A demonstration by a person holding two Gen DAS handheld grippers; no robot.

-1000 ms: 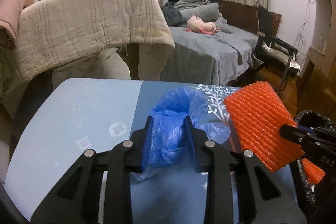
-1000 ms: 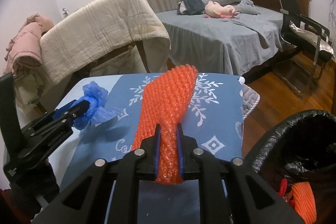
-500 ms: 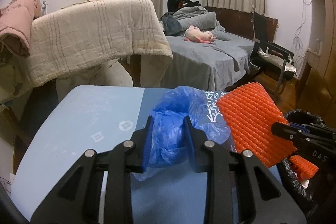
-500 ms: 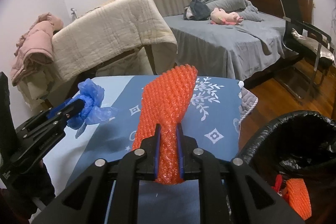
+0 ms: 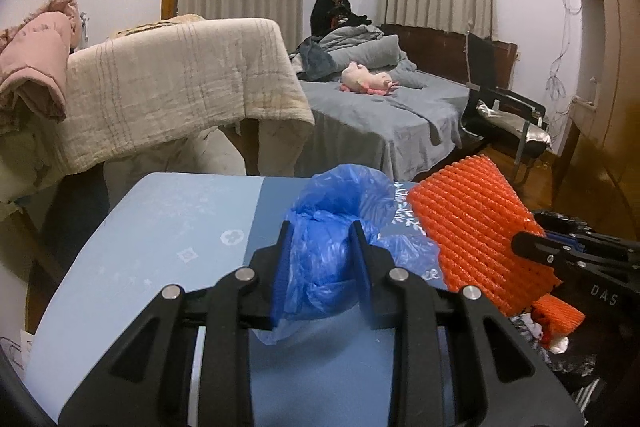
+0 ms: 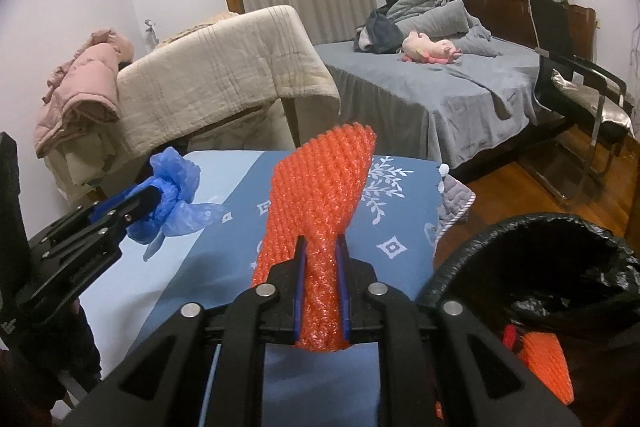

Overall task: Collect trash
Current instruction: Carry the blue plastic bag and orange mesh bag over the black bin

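My left gripper (image 5: 320, 233) is shut on a crumpled blue plastic bag (image 5: 338, 223), held above the blue tablecloth (image 5: 168, 247). From the right wrist view the same blue bag (image 6: 176, 195) hangs at the left in the left gripper (image 6: 150, 201). My right gripper (image 6: 322, 247) is shut on an orange foam net sleeve (image 6: 324, 195) that sticks up and forward. In the left wrist view the orange net (image 5: 476, 227) and the right gripper (image 5: 524, 245) sit at the right. A bin lined with a black bag (image 6: 560, 267) stands low at the right, another orange net (image 6: 546, 359) inside it.
Behind the table stands a chair draped with a beige blanket (image 5: 180, 83) and a pink jacket (image 5: 36, 67). A grey bed (image 6: 432, 91) with a pink plush toy (image 6: 430, 51) fills the back. A black chair (image 6: 580, 83) stands on the wooden floor at the right.
Both grippers have risen and drawn back with their loads still held. The table looks lower and farther, more of the room shows, and the bin has come further into the right wrist view.
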